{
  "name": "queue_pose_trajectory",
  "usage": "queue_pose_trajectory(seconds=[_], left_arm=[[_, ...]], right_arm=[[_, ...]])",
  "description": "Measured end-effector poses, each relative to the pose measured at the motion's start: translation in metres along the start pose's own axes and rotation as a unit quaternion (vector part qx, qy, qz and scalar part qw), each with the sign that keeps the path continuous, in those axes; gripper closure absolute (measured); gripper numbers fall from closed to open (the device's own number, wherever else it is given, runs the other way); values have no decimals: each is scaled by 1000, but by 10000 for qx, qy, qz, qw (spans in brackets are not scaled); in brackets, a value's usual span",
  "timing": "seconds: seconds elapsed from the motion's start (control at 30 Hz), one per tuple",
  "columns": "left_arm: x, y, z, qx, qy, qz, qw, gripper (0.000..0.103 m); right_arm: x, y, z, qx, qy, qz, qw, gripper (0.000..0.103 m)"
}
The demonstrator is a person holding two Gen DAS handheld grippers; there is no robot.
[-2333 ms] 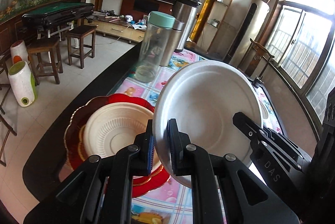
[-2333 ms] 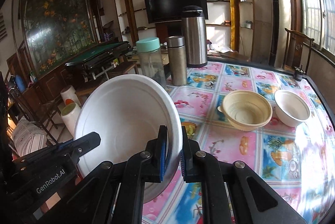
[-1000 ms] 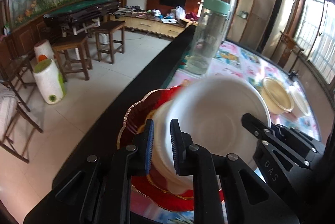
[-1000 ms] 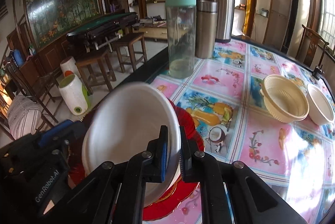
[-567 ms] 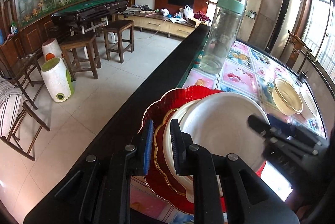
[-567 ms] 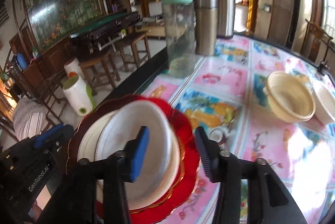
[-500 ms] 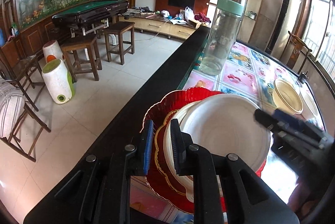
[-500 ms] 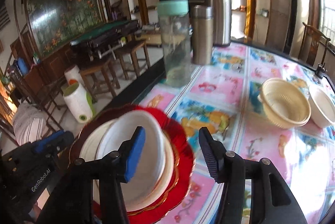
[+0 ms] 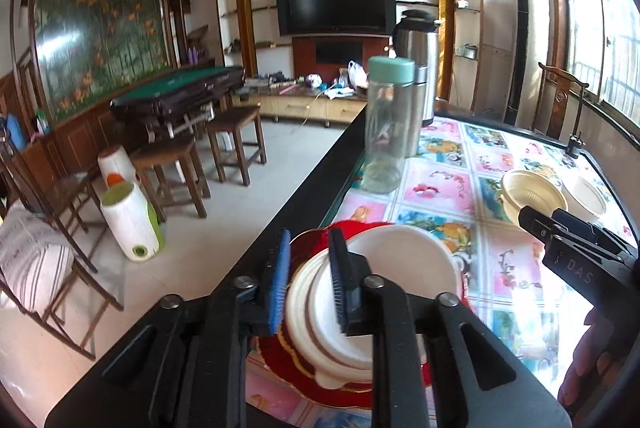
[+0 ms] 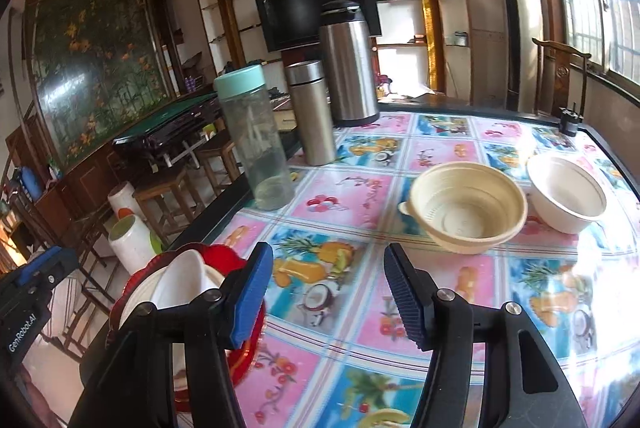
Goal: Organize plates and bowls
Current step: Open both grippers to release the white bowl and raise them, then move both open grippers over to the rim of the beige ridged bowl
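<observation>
Plates [image 9: 380, 292] sit stacked on the red dish [image 10: 224, 256] at the table edge, apparently done, while two bowls [image 10: 468, 208] wait unstacked nearby; both left tongs [image 9: 308, 280] and right tongs [image 10: 328, 292] gape empty.

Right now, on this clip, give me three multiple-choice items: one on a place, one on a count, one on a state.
1. Where do the white plates rest?
A. On the red plate
B. Inside the cream bowl
C. On a stool

2. How many loose bowls sit on the tablecloth?
A. One
B. Two
C. Four

3. How are the right tongs?
A. Shut on a plate
B. Shut on a bottle
C. Open, holding nothing

Key: 1 A, red rim shows around the white stack; 2 B, the cream bowl and a white bowl side by side; 3 C, only tablecloth shows between the spread fingers.
</observation>
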State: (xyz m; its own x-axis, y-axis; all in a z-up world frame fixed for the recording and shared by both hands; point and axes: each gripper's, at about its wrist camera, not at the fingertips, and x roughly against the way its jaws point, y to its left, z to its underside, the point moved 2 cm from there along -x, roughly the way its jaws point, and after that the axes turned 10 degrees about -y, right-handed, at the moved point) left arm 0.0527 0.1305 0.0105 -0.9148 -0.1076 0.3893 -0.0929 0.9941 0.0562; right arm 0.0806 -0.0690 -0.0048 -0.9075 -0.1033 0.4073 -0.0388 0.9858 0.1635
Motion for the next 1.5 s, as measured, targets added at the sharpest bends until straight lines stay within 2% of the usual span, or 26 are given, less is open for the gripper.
queue_pose_trajectory(seconds=[0.03,0.1,0.17,0.23,0.3,0.5,0.87,1.27,1.5], left_arm=[[3,-5,-2,-41,-69,-3,10000,74],[9,-14,-6,-114,-207,-48,9997,47],[16,-25,-11,-198,-388,-98,9990,35],[21,-33,-13,-250,-491,-86,9984,32],[25,-43,-17,-295,-546,-37,9981,23],[33,-78,-21,-482,-636,159,9967,22],[40,-150,-32,-735,-661,756,9922,22],[21,-215,-43,-998,-623,1052,9875,22],[-2,-239,-50,-1088,-554,1109,9863,22]], right_arm=[[4,-4,-1,-28,-29,17,10000,41],[10,-15,-3,-82,-94,69,9999,37],[18,-26,-6,-120,-180,121,9997,36],[25,-35,-9,-125,-255,185,9994,32],[33,-44,-10,-125,-345,254,9990,27],[61,-79,-20,-189,-716,549,9957,19],[81,-145,-31,-332,-824,1079,9902,16],[71,-213,-49,-643,-823,1433,9842,16],[51,-228,-57,-797,-760,1443,9834,16]])
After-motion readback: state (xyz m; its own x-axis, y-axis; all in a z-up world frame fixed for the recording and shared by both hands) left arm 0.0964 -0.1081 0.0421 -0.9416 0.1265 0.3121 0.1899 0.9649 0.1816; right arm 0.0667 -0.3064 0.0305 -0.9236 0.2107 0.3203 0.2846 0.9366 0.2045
